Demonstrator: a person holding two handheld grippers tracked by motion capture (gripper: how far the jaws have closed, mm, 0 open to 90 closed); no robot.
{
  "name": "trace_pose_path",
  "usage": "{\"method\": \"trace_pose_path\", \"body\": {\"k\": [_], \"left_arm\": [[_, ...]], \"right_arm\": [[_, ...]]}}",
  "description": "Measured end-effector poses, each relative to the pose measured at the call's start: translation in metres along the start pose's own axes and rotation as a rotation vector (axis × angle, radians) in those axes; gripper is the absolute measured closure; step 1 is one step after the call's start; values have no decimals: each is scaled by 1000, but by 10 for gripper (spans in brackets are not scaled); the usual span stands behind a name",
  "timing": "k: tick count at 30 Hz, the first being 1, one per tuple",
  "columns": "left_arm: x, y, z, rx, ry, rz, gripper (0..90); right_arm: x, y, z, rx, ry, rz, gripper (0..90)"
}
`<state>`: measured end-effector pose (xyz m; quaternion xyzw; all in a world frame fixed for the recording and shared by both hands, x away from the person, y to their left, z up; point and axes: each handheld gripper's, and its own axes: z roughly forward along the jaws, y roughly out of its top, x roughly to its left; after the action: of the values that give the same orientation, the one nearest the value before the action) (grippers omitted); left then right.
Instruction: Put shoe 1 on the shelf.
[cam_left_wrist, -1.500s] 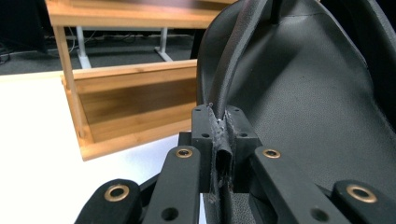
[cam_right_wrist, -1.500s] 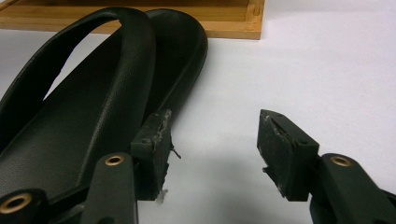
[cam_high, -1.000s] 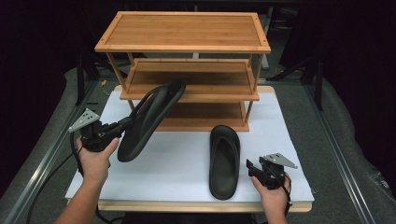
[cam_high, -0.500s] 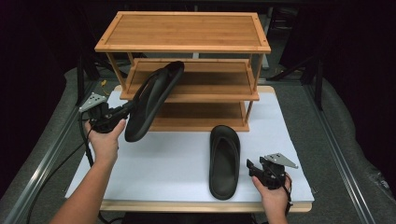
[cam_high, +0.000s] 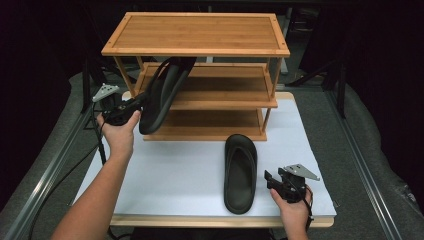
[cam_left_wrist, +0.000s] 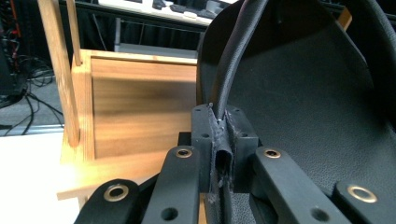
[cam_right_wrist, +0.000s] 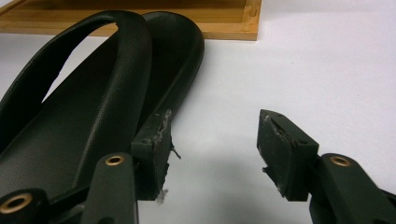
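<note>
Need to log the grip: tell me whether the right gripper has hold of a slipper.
No, the right gripper stands open beside the slipper on the table, pads clear.

Left hand-held gripper raised, jaws clamped together, right hand-held gripper low, jaws apart, forearms extended

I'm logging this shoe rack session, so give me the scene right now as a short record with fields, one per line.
setting: white board with a three-tier wooden rack
left gripper: shut on the strap of a black slipper, held tilted in the air at the middle shelf
right gripper: open, holding nothing, low over the board
second slipper: lying flat on the board, just left of the right gripper
bottom shelf: bare
</note>
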<state>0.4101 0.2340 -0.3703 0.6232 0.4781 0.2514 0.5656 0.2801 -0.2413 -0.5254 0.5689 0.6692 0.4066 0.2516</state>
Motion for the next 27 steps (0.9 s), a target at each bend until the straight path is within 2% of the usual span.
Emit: {"method": "trace_pose_path", "body": {"k": [4, 14, 17, 20, 27], "left_arm": [[0, 4, 11, 7, 24, -2, 839], [7, 8, 31, 13, 87, -49, 838], [9, 10, 35, 22, 115, -50, 838], [10, 13, 39, 21, 145, -26, 837], [10, 13, 50, 29, 177, -40, 836]], "right_arm": [[0, 0, 0, -3, 2, 1, 450], [0, 0, -1, -4, 11, 4, 450], [0, 0, -1, -4, 8, 3, 451], [0, 0, 0, -3, 12, 4, 451], [1, 0, 0, -3, 12, -1, 451]]}}
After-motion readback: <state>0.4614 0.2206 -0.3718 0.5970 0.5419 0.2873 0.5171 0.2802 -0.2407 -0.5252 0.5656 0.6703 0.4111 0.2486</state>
